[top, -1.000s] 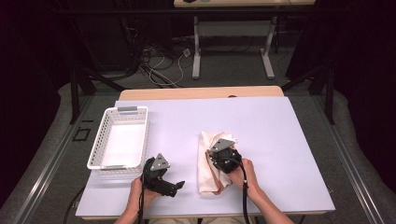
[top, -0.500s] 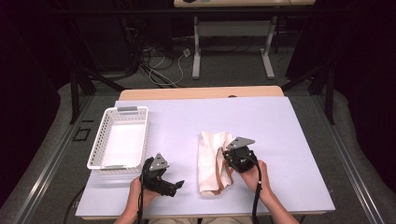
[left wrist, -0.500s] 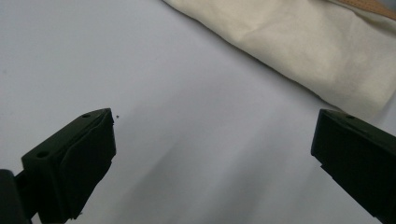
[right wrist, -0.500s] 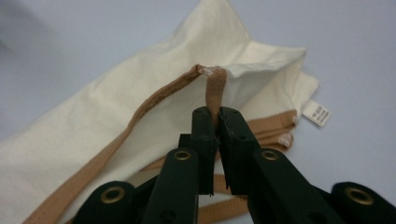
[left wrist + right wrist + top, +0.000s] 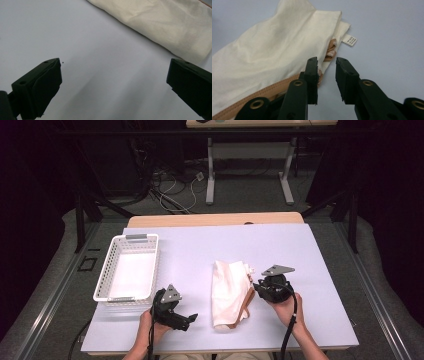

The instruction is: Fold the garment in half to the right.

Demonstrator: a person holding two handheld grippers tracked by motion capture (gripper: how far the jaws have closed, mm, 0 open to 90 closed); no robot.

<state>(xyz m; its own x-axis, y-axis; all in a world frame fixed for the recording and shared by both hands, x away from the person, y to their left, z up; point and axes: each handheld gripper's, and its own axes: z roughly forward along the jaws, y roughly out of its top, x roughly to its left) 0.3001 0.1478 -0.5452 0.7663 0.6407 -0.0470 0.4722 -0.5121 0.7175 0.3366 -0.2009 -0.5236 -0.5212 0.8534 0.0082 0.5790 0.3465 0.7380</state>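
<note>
A cream cloth bag (image 5: 227, 292) with a tan strap (image 5: 245, 304) lies folded lengthwise near the middle of the pale lavender table (image 5: 320, 270), its long axis running away from the person, with a small white label (image 5: 349, 40) sticking out at its far right corner. The right gripper (image 5: 256, 286), held in the person's right hand (image 5: 285, 305), sits just beside the bag's right edge, pointing toward it; in the right gripper view its two black fingers (image 5: 312, 75) stand a narrow gap apart with bare table between them, having just been opening, and the left finger lies against the tan strap and the cloth edge without pinching it (nothing is held between the pads). The left gripper (image 5: 192, 318), in the person's left hand (image 5: 150, 327), rests low at the near edge of the table, to the left of the bag and well apart from it, its fingers (image 5: 42, 85) spread wide over empty tabletop in the left gripper view, with the cream cloth crossing the upper right of that view beyond them. A white plastic basket (image 5: 105, 280) with slotted walls stands at the left side of the table, just beyond the left gripper. Cables trail from both grippers toward the person.
</note>
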